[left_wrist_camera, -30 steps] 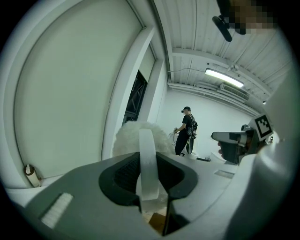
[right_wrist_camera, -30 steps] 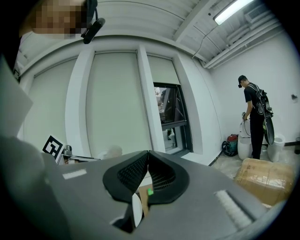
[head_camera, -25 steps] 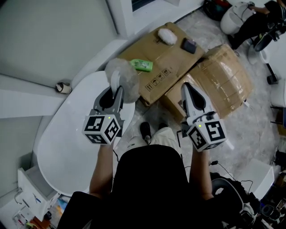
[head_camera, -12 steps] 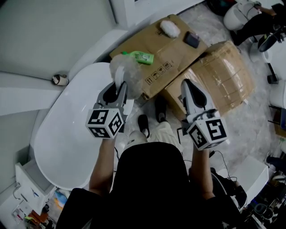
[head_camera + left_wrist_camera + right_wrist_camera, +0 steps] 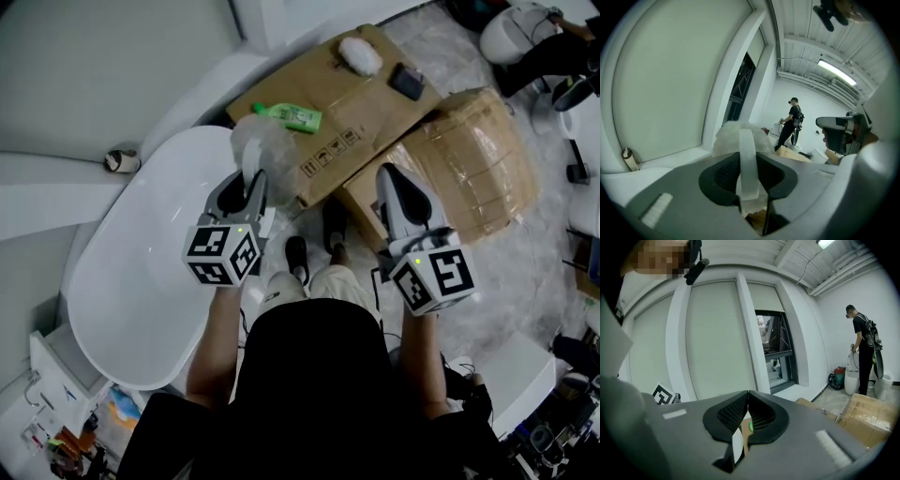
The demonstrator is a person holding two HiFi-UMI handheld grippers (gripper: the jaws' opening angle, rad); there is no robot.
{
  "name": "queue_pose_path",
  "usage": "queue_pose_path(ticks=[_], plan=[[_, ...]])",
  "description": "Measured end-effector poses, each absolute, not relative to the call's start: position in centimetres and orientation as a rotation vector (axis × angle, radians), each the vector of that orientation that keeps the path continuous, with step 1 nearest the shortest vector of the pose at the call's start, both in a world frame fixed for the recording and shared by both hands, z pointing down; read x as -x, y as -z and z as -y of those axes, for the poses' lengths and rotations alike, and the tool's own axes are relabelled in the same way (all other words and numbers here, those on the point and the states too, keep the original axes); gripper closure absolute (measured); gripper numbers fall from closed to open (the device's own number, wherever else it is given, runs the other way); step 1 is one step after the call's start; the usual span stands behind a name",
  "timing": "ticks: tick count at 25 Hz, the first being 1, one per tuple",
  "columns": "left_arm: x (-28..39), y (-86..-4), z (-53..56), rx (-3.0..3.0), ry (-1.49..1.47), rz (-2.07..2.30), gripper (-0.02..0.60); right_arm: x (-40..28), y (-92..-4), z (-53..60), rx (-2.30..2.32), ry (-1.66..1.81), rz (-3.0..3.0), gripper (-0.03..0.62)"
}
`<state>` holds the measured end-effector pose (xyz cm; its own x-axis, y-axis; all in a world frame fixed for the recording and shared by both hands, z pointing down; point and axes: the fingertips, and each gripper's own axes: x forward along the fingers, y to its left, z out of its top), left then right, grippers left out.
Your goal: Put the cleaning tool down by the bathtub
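The cleaning tool (image 5: 260, 148) is a fluffy white duster head on a clear, flat handle (image 5: 747, 157). My left gripper (image 5: 249, 184) is shut on that handle and holds it upright, the fluffy head (image 5: 739, 134) just past the jaws. It hangs over the near end of the white bathtub (image 5: 131, 281), beside the cardboard boxes. The right gripper (image 5: 386, 174) is shut with nothing in it, its jaws meeting at the tips (image 5: 747, 394), above the wrapped brown box (image 5: 469, 169).
A flat cardboard box (image 5: 347, 103) beside the tub carries a green bottle (image 5: 292, 116), a white fluffy pad (image 5: 361, 54) and a black item (image 5: 407, 82). A small roll (image 5: 120, 160) lies on the ledge behind the tub. Another person (image 5: 862, 348) stands by a toilet at the far right.
The person has stepped, so the feet show near the boxes and the tub has slid left in the head view. The left gripper keeps its hold on the tool; the right stays shut.
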<state>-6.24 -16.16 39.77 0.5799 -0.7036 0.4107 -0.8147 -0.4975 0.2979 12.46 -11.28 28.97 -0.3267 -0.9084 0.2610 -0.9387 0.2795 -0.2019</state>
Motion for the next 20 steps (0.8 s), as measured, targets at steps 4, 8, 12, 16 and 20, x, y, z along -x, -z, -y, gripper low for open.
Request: queue_pose_path(ticks=[4,8,12,16,20], plan=[[5.0,-41.4,17.0,-2.314,-0.346,1.233,0.494,-13.1,-30.0,12.9,-1.705,-0.515,2.454,0.585],[4.3,-43.0,17.8,-2.264,-0.365,1.262,0.494,-13.4,-31.0,14.3,-1.636,-0.536,2.473,0.585],[3.8,-44.8,19.1,-2.211,-0.383,1.294,0.494,-13.8,-32.2,16.1,-1.567,-0.554,2.484,0.585],[2.9,-47.1,20.0,-2.159,-0.420,1.309,0.494,-14.5,-33.5,17.9,-1.506,-0.579,2.487,0.586],[2.2,-49.3,20.7,-2.112,-0.449,1.319,0.494,-15.2,-34.9,19.2,-1.460,-0.605,2.483,0.585]])
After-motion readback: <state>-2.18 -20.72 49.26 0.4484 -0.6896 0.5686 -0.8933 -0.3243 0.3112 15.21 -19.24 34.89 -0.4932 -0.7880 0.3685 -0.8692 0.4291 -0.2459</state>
